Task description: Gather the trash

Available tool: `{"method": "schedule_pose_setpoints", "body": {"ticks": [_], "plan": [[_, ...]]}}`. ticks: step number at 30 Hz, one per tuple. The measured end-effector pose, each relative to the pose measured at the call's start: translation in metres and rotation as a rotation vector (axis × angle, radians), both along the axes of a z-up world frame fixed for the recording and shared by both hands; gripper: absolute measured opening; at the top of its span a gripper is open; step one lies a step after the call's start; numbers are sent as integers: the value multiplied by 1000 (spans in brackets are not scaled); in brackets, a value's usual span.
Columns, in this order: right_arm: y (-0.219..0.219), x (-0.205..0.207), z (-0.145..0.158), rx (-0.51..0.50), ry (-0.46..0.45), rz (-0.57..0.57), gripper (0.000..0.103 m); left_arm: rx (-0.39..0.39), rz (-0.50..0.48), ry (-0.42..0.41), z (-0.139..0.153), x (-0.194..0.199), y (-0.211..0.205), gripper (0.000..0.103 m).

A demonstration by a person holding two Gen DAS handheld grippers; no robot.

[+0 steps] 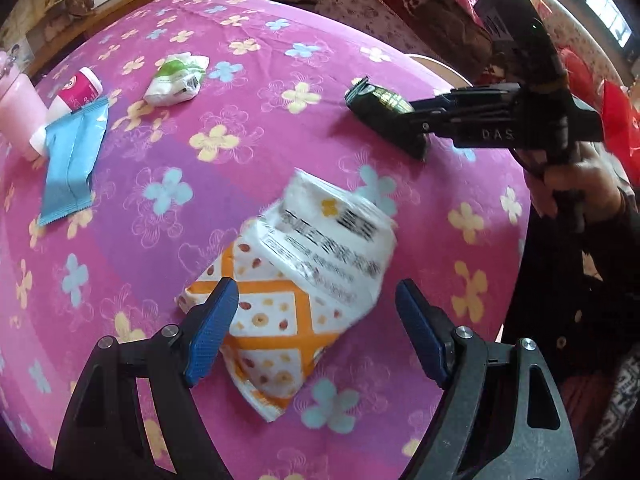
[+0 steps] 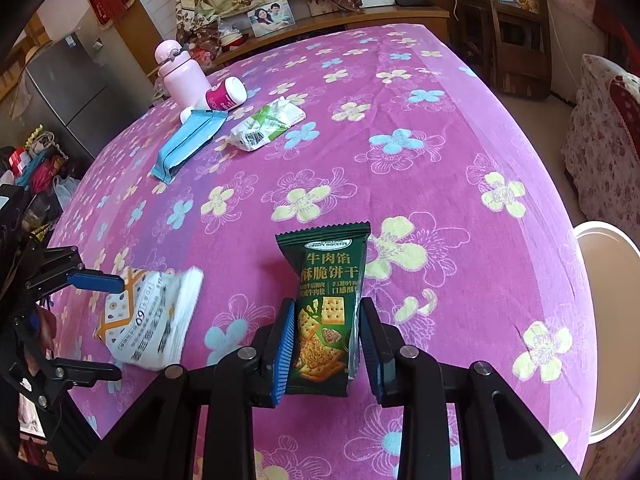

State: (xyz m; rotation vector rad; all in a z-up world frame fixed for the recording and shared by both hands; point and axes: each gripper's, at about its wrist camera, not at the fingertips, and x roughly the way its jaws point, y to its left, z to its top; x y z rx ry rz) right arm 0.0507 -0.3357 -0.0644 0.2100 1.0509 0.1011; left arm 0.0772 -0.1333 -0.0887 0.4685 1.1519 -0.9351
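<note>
A white and orange snack packet [image 1: 296, 280] lies on the pink flowered tablecloth [image 1: 240, 100]. My left gripper [image 1: 316, 320] is open, its blue pads on either side of the packet's near end; I cannot tell if they touch it. The packet [image 2: 148, 320] and the left gripper [image 2: 92, 320] also show in the right wrist view. My right gripper [image 2: 326, 344] is shut on a dark green biscuit packet [image 2: 326, 312], held upright above the cloth. In the left wrist view the right gripper [image 1: 420, 128] holds that green packet [image 1: 380, 112] at the table's right side.
A blue wrapper [image 1: 72, 160], a crumpled green and white wrapper [image 1: 176, 78], a pink and white pill bottle [image 1: 78, 92] and a pink water bottle [image 1: 18, 108] sit at the far left. A white round bin [image 2: 612, 320] stands off the table's right edge.
</note>
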Motion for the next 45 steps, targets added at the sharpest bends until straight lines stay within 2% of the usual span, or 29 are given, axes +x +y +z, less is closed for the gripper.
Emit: {"method": "schedule_pose_setpoints", "body": {"ticks": [4, 9, 11, 13, 15, 16, 17, 18, 19, 20, 23, 29, 45], "plan": [[0, 1, 0, 0, 0, -1, 30, 61, 5, -73, -2, 1, 3, 80], [1, 2, 0, -4, 2, -3, 30, 114, -11, -105, -16, 3, -2, 80], [0, 2, 0, -5, 2, -3, 30, 147, -25, -172, -22, -1, -7, 80], [0, 2, 0, -5, 2, -3, 30, 151, -19, -200, -24, -1, -11, 80], [0, 2, 0, -1, -1, -4, 30, 127, 20, -189, -23, 2, -10, 80], [0, 2, 0, 3, -3, -5, 30, 112, 51, -185, -22, 4, -10, 75], [-1, 2, 0, 6, -5, -7, 30, 96, 72, -190, -20, 5, -9, 59], [-2, 1, 0, 5, -8, -10, 30, 86, 81, -196, -18, 4, -9, 51], [-3, -1, 1, -1, -12, -13, 30, 89, 95, -209, -17, 2, -11, 34], [-3, -2, 3, -8, -22, -13, 30, 97, 108, -220, -16, 1, -12, 26], [-7, -8, 8, -14, -38, -12, 28, 91, 149, -243, -11, -2, -19, 14], [-24, -24, 26, -26, -84, -38, 28, 9, 214, -247, 10, -4, -40, 8], [-132, -85, 52, -64, -135, -250, 28, -143, 151, -241, 42, -29, -167, 6]]}}
